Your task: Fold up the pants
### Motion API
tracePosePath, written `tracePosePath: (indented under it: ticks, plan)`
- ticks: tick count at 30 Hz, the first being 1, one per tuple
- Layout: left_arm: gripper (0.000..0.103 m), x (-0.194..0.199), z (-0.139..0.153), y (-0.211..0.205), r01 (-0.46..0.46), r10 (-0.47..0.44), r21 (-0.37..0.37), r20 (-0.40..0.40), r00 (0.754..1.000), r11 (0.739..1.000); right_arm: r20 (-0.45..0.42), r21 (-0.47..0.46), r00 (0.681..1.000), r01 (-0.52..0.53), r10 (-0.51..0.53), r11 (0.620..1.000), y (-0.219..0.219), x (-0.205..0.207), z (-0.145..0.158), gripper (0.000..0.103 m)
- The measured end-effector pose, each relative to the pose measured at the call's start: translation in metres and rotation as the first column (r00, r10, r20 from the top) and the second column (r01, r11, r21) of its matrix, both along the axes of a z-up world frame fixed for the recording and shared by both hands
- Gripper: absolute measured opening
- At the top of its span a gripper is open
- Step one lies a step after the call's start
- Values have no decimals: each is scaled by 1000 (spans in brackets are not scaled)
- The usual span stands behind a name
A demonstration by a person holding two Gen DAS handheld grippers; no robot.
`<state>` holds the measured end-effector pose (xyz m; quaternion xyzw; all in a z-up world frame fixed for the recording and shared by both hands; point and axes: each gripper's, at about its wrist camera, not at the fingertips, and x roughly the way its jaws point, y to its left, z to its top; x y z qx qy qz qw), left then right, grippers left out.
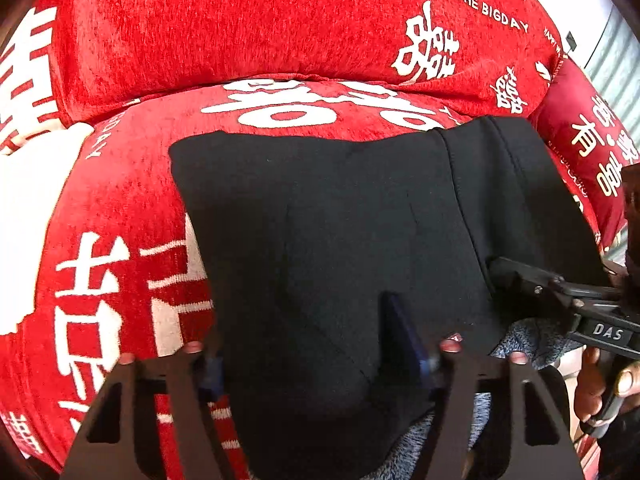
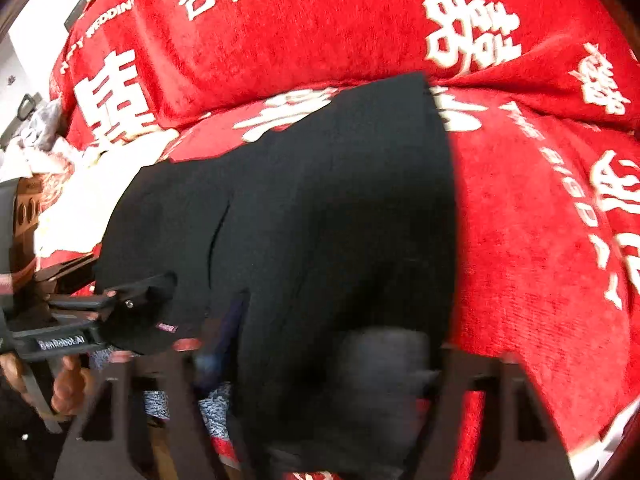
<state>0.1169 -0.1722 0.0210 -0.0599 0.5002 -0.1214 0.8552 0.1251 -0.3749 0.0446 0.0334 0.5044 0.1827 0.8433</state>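
The black fabric pants [image 1: 340, 216] lie folded into a compact, roughly rectangular bundle on a red plush cover with white printed characters [image 1: 120, 208], which drapes over what looks like a sofa seat. A matching red cushion with white lettering [image 1: 248, 24] stands behind the bundle, just past its far edge. From the right wrist view the same pants [image 2: 320, 208] run from the near edge up toward the crease where seat and cushion meet.

The left tongs [image 1: 320, 356] stand wide apart, their dark fingers [image 1: 404, 328] straddling the near end of the bundle; black cloth fills the gap between them, but whether they press on it I cannot tell. In the right wrist view the left tongs [image 2: 148, 312] show from the side at the bundle's left near corner, touching the cloth.

The right tongs [image 2: 316, 360] likewise stand spread with pants fabric bulging between the fingers; the picture is blurred there, so a grip cannot be confirmed. Seen from the left wrist view, the right tongs [image 1: 516, 276] rest against the right near edge of the pants, looking closed on a fold, though the tips are dark against dark cloth.

A blue-grey speckled fleece cloth [image 1: 532, 336] peeks out beneath the near edge of the pants
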Motion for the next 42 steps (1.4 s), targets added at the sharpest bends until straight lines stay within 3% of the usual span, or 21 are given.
tracePosePath:
  ticks: [2, 5, 13, 22, 33, 42]
  plan:
    - [54, 1, 3, 3, -12, 12, -7, -13, 1000, 1000, 8, -6, 1000, 8, -8, 1000, 1, -3, 3, 58]
    - [50, 0, 9, 8, -17, 17, -11, -20, 1000, 1000, 20, -20, 1000, 9, -9, 1000, 6, -8, 9, 56]
    - [48, -13, 21, 23, -38, 37, -25, -23, 999, 999, 41, -21, 999, -9, 10, 1000, 26, -27, 31, 53]
    - [48, -30, 49, 75, -113, 113, -19, 8, 994, 993, 83, -2, 994, -78, 78, 997, 75, -31, 57, 53]
    - [48, -31, 43, 148, -198, 199, 17, -40, 979, 980, 46, 6, 987, -157, 157, 988, 146, -21, 46, 53]
    - [48, -22, 33, 170, -225, 226, 15, -67, 972, 974, 13, -9, 986, -169, 169, 986, 169, -14, 38, 53]
